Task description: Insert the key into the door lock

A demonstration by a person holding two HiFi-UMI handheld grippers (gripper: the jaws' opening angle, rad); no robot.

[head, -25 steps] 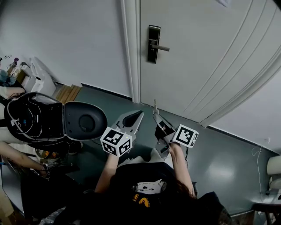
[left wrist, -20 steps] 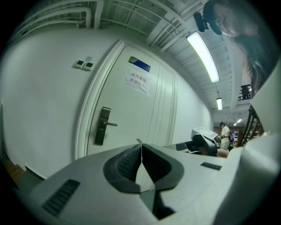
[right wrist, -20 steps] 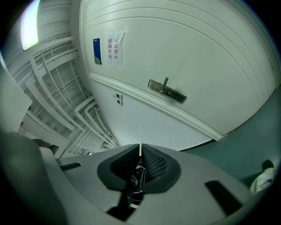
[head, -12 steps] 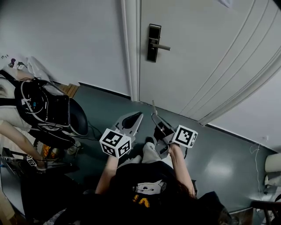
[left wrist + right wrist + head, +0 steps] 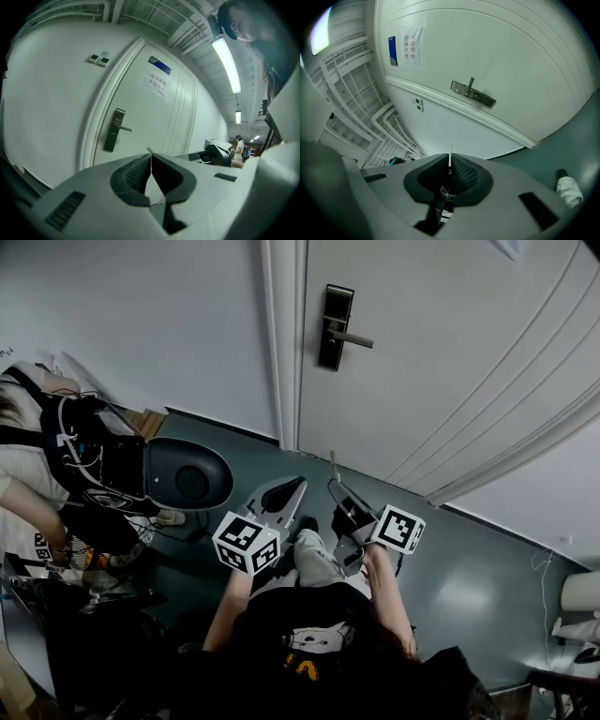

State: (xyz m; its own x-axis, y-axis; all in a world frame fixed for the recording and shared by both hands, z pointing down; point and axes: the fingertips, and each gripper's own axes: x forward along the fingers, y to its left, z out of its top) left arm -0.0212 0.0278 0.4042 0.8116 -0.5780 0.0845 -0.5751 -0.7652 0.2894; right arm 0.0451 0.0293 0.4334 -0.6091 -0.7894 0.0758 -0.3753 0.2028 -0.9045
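In the head view I stand in front of a white door (image 5: 441, 352). The black door lock (image 5: 335, 315) and its silver handle (image 5: 356, 337) are up at 12 o'clock from my two grippers, well apart from them. My left gripper (image 5: 296, 487) is low in the middle of the picture. My right gripper (image 5: 335, 487) is just beside it, at its 3 o'clock side. A thin key (image 5: 332, 465) sticks out of the right gripper and points to 12 o'clock, toward the door. It does not touch the lock. Under me is a grey-green floor (image 5: 469, 577). At 9 o'clock a person (image 5: 37, 474) sits with black gear and wires.

In the left gripper view my jaws are pressed together and there is nothing between them. The door lock is at 10 o'clock from the tips. A paper sign (image 5: 155, 83) hangs on the door at 12 o'clock.

In the right gripper view my jaws are closed on the key. Its thin blade pokes up past the tips toward 12 o'clock, and the lock is far above it. A white shoe (image 5: 569, 190) shows at 4 o'clock.
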